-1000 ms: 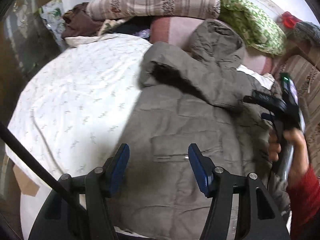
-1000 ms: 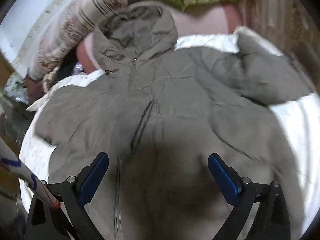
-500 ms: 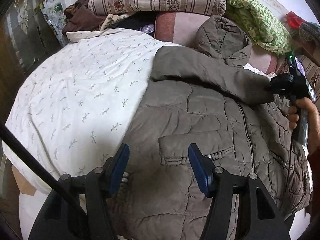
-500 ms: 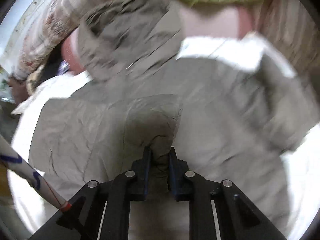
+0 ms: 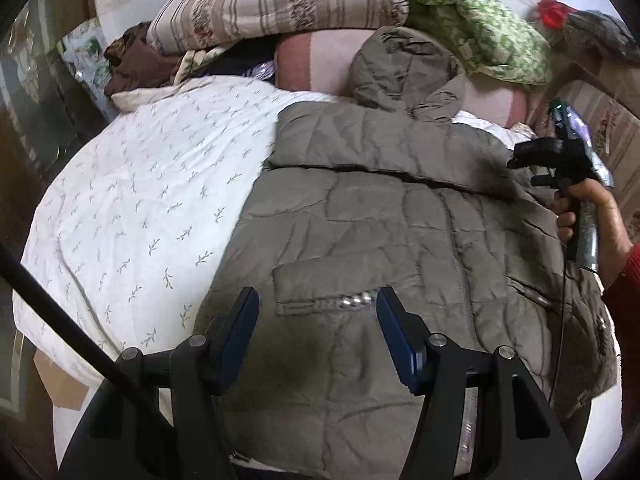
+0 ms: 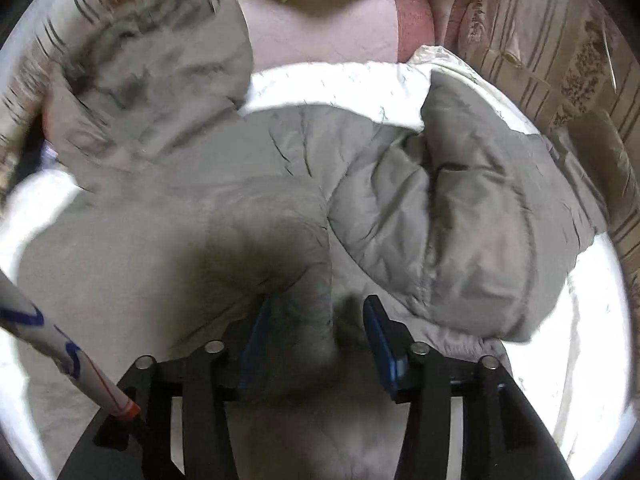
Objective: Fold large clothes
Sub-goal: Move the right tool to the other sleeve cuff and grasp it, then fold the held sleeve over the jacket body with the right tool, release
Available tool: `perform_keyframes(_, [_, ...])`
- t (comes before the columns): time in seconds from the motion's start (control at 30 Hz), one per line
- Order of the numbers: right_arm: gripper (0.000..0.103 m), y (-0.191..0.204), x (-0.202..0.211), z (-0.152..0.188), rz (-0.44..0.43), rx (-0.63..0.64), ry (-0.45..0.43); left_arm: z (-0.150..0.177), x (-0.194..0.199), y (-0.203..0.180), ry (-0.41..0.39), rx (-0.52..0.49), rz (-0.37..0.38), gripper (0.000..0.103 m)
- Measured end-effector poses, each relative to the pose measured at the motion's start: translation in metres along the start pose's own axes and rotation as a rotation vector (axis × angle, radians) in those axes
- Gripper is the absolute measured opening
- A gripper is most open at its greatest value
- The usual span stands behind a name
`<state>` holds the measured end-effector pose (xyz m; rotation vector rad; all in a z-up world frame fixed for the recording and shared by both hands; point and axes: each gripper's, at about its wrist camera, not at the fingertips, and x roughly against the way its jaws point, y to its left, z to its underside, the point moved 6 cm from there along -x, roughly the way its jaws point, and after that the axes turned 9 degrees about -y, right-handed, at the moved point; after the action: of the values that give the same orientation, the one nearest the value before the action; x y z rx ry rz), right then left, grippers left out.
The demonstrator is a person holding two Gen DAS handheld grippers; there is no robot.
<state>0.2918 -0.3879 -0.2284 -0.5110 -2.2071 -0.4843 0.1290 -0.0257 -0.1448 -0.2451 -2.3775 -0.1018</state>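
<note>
A grey-brown hooded puffer jacket (image 5: 392,248) lies front up on the bed, hood (image 5: 404,68) toward the pillows. Its left sleeve (image 5: 380,152) is folded across the chest. My left gripper (image 5: 316,324) is open and empty, hovering over the jacket's lower front near a pocket. My right gripper (image 6: 316,332) is open, with the sleeve's cuff end (image 6: 296,264) lying loose between its fingers. In the left wrist view the right gripper (image 5: 560,156) shows at the jacket's right shoulder. The other sleeve (image 6: 472,216) lies bunched to the right.
A white leaf-print sheet (image 5: 152,200) covers the bed. Striped pillows (image 5: 280,4), a pink bolster (image 5: 316,60) and a green blanket (image 5: 476,48) are piled at the head. A striped cushion (image 6: 552,44) lies at the right. A cardboard box (image 5: 60,384) sits by the bed's left edge.
My right gripper shut on the left sleeve, carried it across the chest, and has now opened, letting it go. My left gripper stayed open over the lower front.
</note>
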Motion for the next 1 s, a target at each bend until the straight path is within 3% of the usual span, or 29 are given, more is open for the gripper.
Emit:
perform_keyframes(0.17, [0.074, -0.037, 0.062, 0.004, -0.043, 0.006, -0.074, 0.006, 0.023, -0.028, -0.020, -0.051, 0.041, 0.060])
perform_keyframes(0.27, [0.076, -0.096, 0.087, 0.007, 0.029, 0.000, -0.104, 0.012, 0.033, -0.045, -0.014, -0.087, 0.063, 0.060])
perform_keyframes(0.47, [0.077, -0.237, 0.091, 0.002, 0.245, -0.174, -0.126, 0.015, 0.041, -0.060, -0.015, -0.129, 0.045, 0.060])
perform_keyframes(0.63, [0.078, -0.315, 0.071, 0.001, 0.275, -0.338, -0.117, 0.011, 0.031, -0.061, -0.003, -0.132, 0.009, 0.061])
perform_keyframes(0.8, [0.078, -0.342, 0.045, -0.018, 0.323, -0.325, -0.131, 0.015, 0.003, -0.067, 0.071, -0.143, -0.021, 0.061])
perform_keyframes(0.93, [0.079, -0.331, 0.014, -0.046, 0.332, -0.245, -0.137, 0.016, -0.017, -0.073, 0.109, -0.144, -0.046, 0.061])
perform_keyframes(1.0, [0.079, -0.325, -0.001, -0.058, 0.396, -0.173, -0.133, 0.017, -0.024, -0.076, 0.130, -0.144, -0.047, 0.061])
